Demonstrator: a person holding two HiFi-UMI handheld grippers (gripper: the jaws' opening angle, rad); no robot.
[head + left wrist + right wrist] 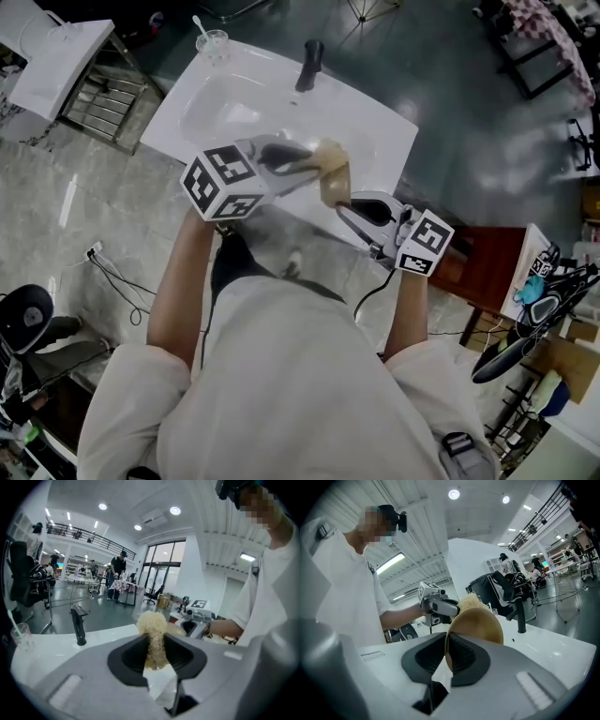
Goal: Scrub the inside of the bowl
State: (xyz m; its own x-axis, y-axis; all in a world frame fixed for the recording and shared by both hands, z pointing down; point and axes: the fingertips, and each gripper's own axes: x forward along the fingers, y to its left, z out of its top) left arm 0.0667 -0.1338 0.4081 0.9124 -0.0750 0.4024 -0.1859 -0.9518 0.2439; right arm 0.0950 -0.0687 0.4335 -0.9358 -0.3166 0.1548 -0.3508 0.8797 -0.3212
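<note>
Left gripper closed on beige scrub pad; pad sticks out past jaws. Right gripper pinches rim of tan bowl. Bowl stands on edge, just beside pad, above white sink.

place: open lab hall | signs: freestanding sink, mezzanine rail, ceiling lights, glass doors, work tables, office chairs, floor cables

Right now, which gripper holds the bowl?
The right gripper, jaws clamped on the rim of the tan bowl; the left gripper holds the fuzzy scrubber instead.
</note>
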